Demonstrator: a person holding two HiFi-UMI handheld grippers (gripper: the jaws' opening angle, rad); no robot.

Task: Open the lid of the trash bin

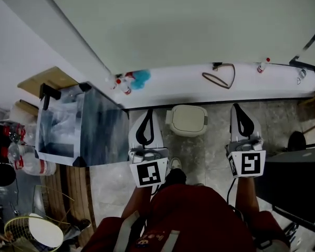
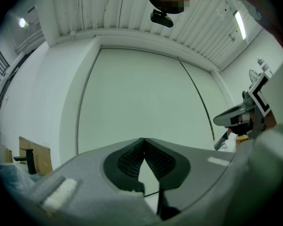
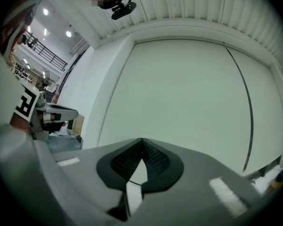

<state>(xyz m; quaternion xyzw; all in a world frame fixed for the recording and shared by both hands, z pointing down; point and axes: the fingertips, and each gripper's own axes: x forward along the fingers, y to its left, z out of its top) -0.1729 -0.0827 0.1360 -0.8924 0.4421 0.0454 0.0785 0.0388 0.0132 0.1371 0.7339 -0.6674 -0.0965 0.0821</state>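
Here the left tongs [image 1: 148,113] and right tongs [image 1: 237,108] point level, each with its jaws pressed together, empty. The closed trash bin [image 1: 187,119] stands between them on the floor [image 1: 210,156]; neither gripper view shows it.

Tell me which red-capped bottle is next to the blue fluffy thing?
The bottle at the left end of the white ledge, right beside the blue fluffy thing. The other red-capped bottle stands far off to the right.
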